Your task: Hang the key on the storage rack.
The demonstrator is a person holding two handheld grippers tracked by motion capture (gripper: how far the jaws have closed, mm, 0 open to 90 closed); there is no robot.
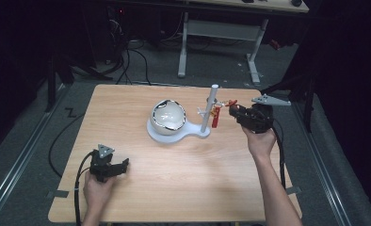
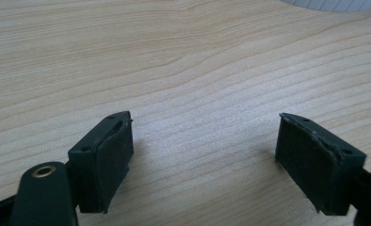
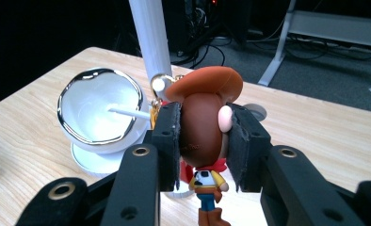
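Right gripper view looks along the right tool (image 3: 203,141), whose pads clamp the brown head of a small cowboy figure (image 3: 202,136) with an orange hat; its body hangs below the jaws. Just behind it rises the white pole (image 3: 150,37) of a stand, with a silver-rimmed white bowl (image 3: 99,106) to the left. High view sets the figure (image 1: 215,115) beside that pole, near the table's (image 1: 174,188) far right. Near the front left corner, the left tool (image 2: 205,155) rests low over bare wood, jaws wide apart, gripping nothing.
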